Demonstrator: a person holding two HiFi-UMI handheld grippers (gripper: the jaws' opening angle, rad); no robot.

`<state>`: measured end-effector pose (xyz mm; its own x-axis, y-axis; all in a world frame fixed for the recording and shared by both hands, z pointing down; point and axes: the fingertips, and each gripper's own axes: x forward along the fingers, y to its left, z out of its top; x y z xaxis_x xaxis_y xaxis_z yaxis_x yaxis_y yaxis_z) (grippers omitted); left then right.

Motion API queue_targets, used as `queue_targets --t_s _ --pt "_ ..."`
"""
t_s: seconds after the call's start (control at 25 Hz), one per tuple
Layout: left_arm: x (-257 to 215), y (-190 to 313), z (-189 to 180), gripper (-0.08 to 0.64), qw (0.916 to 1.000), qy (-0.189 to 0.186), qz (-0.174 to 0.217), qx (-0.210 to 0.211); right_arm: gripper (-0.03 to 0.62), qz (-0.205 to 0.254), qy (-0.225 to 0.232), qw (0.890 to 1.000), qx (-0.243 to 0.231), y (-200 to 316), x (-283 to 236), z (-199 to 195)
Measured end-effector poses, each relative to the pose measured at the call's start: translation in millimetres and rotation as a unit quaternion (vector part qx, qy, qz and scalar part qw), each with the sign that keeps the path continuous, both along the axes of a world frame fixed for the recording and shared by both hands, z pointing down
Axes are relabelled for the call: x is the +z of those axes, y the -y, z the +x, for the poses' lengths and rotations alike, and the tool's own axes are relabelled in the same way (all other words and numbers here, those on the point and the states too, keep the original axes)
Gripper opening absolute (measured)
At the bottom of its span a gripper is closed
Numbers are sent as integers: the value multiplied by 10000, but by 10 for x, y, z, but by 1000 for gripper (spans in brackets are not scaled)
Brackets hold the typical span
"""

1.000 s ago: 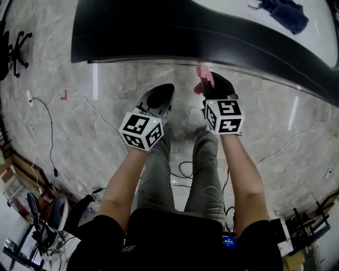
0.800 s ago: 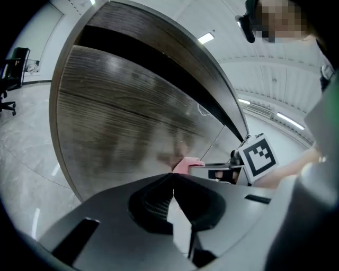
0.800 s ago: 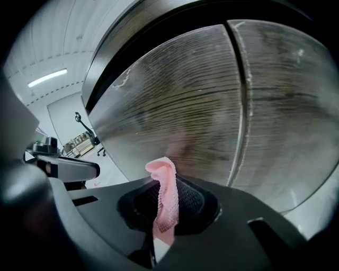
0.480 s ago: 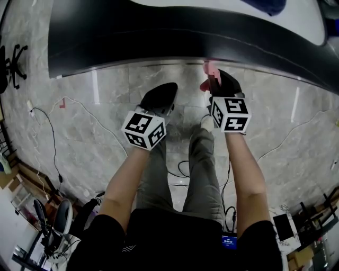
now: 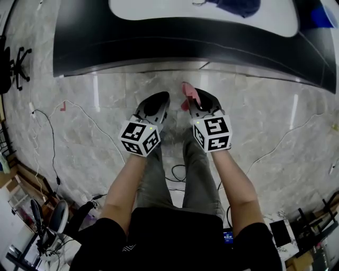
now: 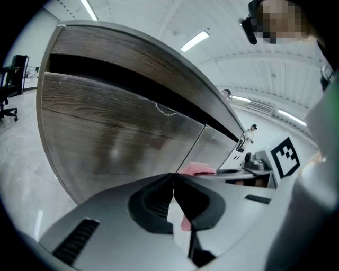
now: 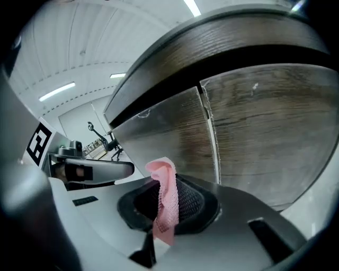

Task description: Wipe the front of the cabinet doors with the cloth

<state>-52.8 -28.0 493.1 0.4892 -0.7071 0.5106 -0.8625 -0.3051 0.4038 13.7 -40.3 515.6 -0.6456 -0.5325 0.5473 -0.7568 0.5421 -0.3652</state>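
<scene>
A pink cloth [image 7: 165, 198] is pinched between the jaws of my right gripper [image 7: 168, 186], its free end sticking up. From the head view the cloth [image 5: 189, 93] shows just ahead of the right gripper [image 5: 198, 103]. The grey wood-grain cabinet doors [image 7: 254, 132] stand a short way in front, with a vertical seam between two doors; the cloth is not touching them. My left gripper [image 6: 173, 177] is shut and holds nothing. It points at the cabinet doors [image 6: 116, 132] too, and sits beside the right gripper in the head view [image 5: 153, 106].
The cabinet has a dark front [image 5: 159, 45] and a white top [image 5: 175, 10] with a dark blue cloth [image 5: 235, 6] on it. Cables [image 5: 50, 132] lie on the marble floor at left and right. An office chair [image 5: 16, 58] stands far left. My legs are below the grippers.
Both grippers have drawn back from the cabinet and shifted left in the head view; the right one still holds the pink cloth. The head tilted, so more of the cabinet top shows.
</scene>
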Motion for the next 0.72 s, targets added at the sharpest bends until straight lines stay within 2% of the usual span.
queue_targets --t_s 0.36,0.48,0.72 --pt "-326 -223 201 9 9991 -112 99 -385 48 26 141 9999 24 -200 -351 271" --pt "-412 -255 238 9 9991 -239 129 -320 48 134 131 9996 195 -155 -459 354" --pt "-352 -222 195 9 9990 -392 127 -149 48 234 82 9987 439 -116 -519 282"
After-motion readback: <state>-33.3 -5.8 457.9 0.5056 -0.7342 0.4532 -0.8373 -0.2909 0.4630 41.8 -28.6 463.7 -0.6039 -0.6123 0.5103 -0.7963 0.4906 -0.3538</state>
